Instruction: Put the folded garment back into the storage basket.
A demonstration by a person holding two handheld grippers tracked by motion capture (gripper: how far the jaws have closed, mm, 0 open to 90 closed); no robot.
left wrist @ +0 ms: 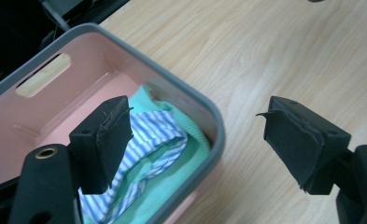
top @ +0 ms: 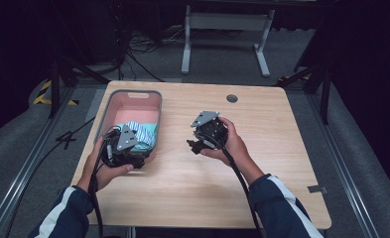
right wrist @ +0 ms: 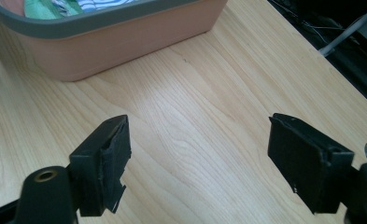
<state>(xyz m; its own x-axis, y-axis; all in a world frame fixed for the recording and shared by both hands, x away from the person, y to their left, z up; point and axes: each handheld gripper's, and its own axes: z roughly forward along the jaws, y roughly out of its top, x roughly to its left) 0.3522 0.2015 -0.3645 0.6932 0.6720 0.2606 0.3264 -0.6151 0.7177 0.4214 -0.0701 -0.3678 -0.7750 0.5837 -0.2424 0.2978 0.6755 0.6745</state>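
Observation:
A pink bin with a grey rim [top: 133, 92] stands on the left part of the wooden table. Inside it lies crumpled cloth, green with a blue-and-white striped piece [top: 142, 132] [left wrist: 155, 135]. My left gripper [top: 144, 154] hovers over the bin's near right corner; its jaws stand wide open and empty, one above the cloth, the other over bare table [left wrist: 197, 142]. My right gripper [top: 192, 145] is held over the middle of the table, pointing left toward the bin [right wrist: 102, 46], open with nothing between its jaws [right wrist: 195, 161].
A round grey grommet [top: 231, 98] sits in the table near its far edge. Bare wood [top: 262, 148] spreads to the right of the bin and toward the front. Beyond the table stand a white desk frame [top: 227, 29] and floor cables.

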